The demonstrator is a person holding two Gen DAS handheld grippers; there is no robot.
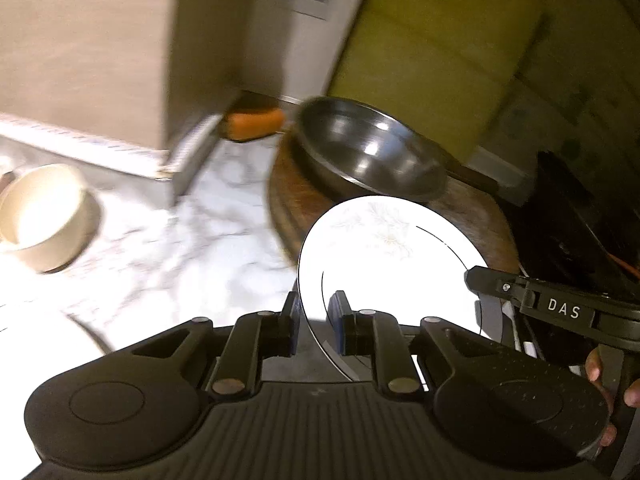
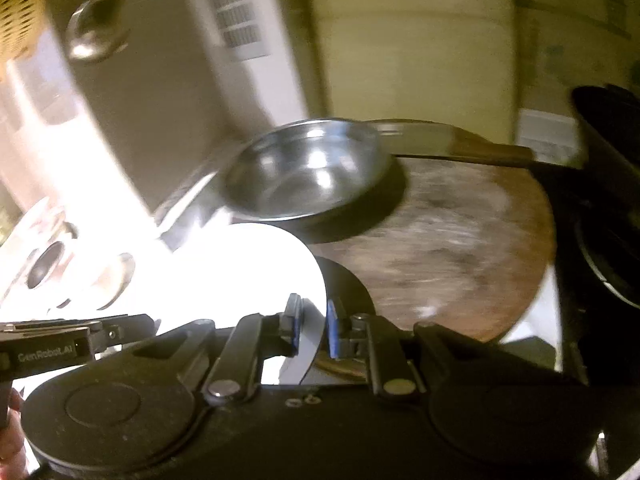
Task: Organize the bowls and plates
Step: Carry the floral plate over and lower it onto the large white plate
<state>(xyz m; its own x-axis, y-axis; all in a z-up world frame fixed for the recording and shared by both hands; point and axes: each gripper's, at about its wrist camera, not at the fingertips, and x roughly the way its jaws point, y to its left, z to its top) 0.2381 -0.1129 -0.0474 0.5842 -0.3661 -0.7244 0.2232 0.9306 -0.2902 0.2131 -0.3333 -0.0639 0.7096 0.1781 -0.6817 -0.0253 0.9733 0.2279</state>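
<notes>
A white plate (image 1: 384, 264) with a faint floral print is held between both grippers above the counter. My left gripper (image 1: 314, 312) is shut on its left rim. My right gripper (image 2: 312, 320) is shut on its right rim; the plate (image 2: 248, 272) looks overexposed in the right wrist view. The right gripper also shows at the plate's far edge in the left wrist view (image 1: 480, 280). A steel bowl (image 1: 368, 148) sits on a round wooden board (image 1: 480, 216) just behind the plate; both show in the right wrist view (image 2: 308, 172), (image 2: 460, 240). A cream bowl (image 1: 44, 216) stands at the left.
The counter is white marble (image 1: 180, 240). An orange sponge (image 1: 254, 120) lies by a tall beige appliance (image 1: 112, 52). A dark appliance (image 2: 608, 200) stands at the right. Clear glassware (image 2: 52, 264) sits at the left in the right wrist view.
</notes>
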